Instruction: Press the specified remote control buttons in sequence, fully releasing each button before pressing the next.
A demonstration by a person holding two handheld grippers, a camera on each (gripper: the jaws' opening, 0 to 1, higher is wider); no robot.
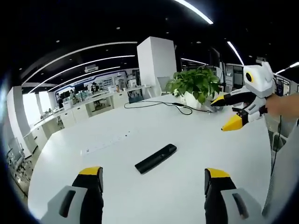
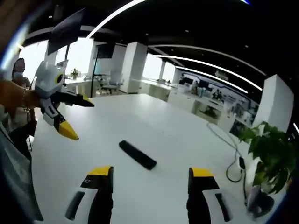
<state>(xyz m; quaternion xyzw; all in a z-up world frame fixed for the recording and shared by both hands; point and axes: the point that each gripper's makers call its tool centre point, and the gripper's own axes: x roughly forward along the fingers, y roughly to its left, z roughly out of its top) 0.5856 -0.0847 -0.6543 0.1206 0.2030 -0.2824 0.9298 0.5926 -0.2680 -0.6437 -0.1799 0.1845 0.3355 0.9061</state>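
A black remote control lies flat on the white table, a short way ahead of my left gripper, whose jaws stand wide apart with nothing between them. My right gripper hangs open in the air at the right of the left gripper view, well above and beyond the remote. In the right gripper view the same remote lies ahead of my open right gripper, and the left gripper hovers open at the left, held by a hand.
A potted green plant stands at the table's far side, with a black cable running from it. A white power strip lies left of the remote. The plant and cable sit at the right. A person stands behind.
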